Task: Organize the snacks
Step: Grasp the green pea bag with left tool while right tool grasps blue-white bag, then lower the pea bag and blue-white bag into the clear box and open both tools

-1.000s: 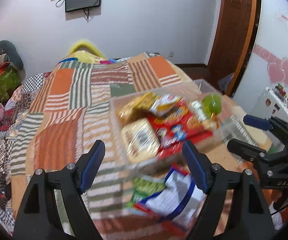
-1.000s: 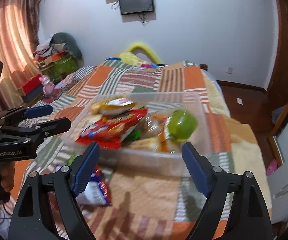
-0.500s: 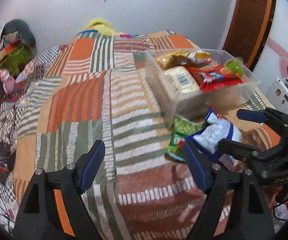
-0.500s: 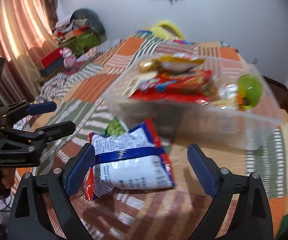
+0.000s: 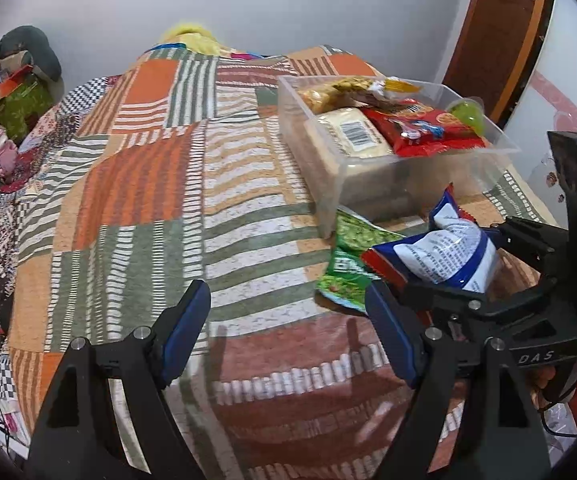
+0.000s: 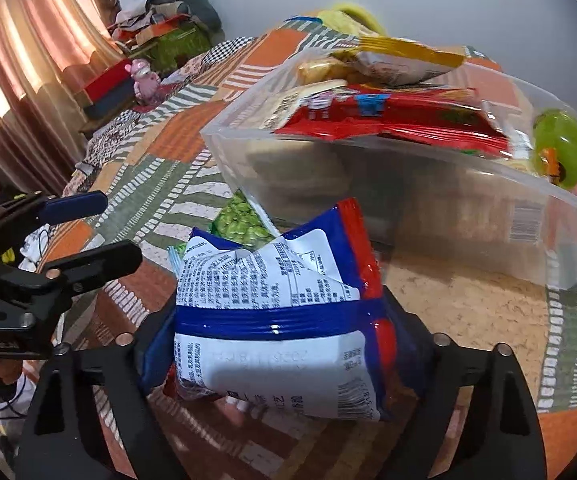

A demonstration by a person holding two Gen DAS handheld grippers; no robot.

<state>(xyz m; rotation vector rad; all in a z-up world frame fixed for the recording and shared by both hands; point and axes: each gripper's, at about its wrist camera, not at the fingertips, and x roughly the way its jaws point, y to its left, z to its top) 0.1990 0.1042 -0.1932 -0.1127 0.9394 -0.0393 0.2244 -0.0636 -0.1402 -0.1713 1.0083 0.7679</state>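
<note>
A blue, white and red snack bag [image 6: 272, 320] lies on the patchwork bed in front of a clear plastic bin [image 6: 448, 208]. It sits between the fingers of my right gripper [image 6: 280, 332], whose jaws are closing, and both pads press its sides. In the left wrist view the same bag [image 5: 452, 248] bulges inside my right gripper [image 5: 452, 262]. A green pea bag [image 5: 348, 256] lies partly under it, against the bin [image 5: 368, 184]. The bin holds several snack packs. My left gripper [image 5: 286, 300] hangs open over the bedspread, left of the bags, with nothing between its fingers.
The bin carries a red pack [image 5: 420, 128], a pale pack with a barcode [image 5: 352, 136] and a green round thing [image 5: 466, 114]. A brown door [image 5: 500, 32] stands at the back right. Boxes and a pink toy [image 6: 144, 80] crowd the bed's left side.
Both grippers have come down toward the bed. The right one moved forward over the blue and white bag, which lay ahead of its open jaws and now sits pinched between them.
</note>
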